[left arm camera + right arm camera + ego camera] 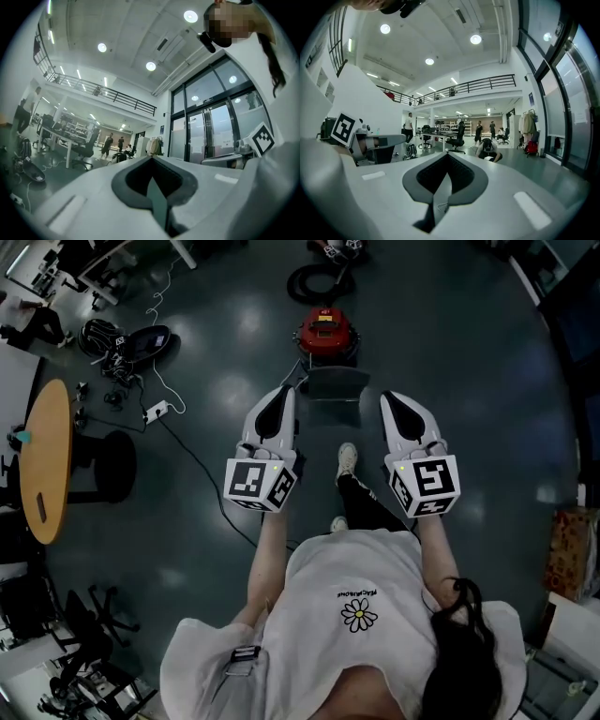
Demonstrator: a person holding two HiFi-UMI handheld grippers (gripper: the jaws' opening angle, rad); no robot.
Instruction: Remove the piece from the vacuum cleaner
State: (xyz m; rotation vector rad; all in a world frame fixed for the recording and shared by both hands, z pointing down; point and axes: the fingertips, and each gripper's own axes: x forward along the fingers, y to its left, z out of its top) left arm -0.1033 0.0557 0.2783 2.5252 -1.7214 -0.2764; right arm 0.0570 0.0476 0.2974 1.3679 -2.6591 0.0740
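Hand-held grippers closed (both empty).

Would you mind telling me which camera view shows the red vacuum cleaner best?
The head view shows it best. There the red vacuum cleaner sits on the dark floor, seen whole from above, with a black hose coiled beyond it. Neither gripper view shows it; both look level across the hall over shut jaws.

Glossy red plastic vacuum cleaner; smooth wooden tabletop
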